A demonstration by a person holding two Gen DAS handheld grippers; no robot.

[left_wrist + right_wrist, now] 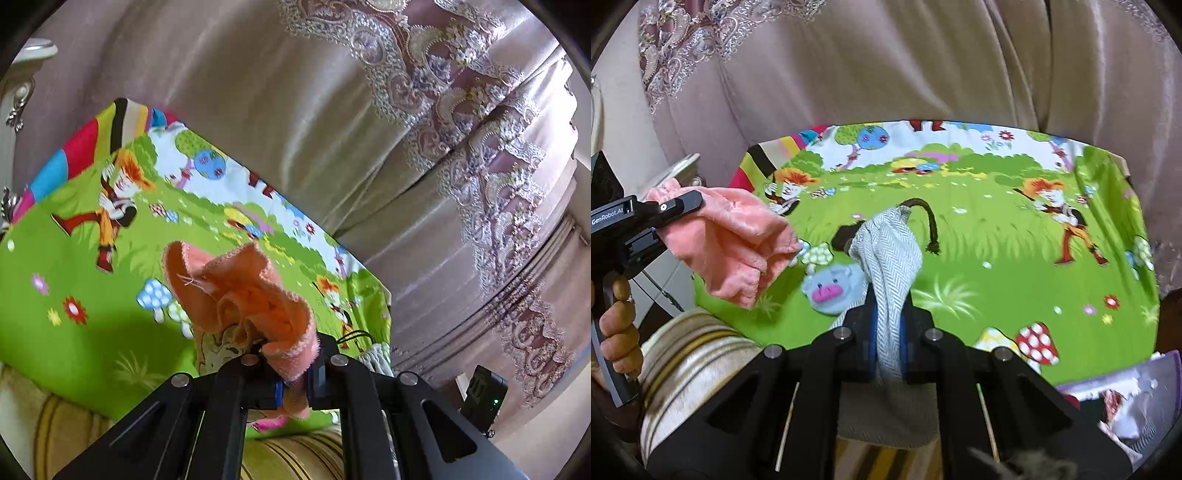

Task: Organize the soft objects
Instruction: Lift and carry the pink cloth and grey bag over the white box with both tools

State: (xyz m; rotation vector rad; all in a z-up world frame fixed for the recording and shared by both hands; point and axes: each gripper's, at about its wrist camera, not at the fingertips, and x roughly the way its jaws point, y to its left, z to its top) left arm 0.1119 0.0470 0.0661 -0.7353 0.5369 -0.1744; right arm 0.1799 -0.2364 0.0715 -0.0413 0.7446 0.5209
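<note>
We've got L claw (295,384) clenched on pink cloth (240,295), R claw (886,343) on grey bag (886,258); both lifted off mat (997,266) ahead, prob. for sorting.

Both cameras ride on handheld grippers and look forward along their fingers, slanting down. The left wrist view is rolled, so the cartoon-printed cloth (85,258) runs diagonally, its far edge against the beige curtain (240,110). The right wrist view sits level and close over the cloth's near edge, facing the same curtain. Both share the cloth and curtain; the right view also catches the left gripper (646,221) at its left edge.
</note>
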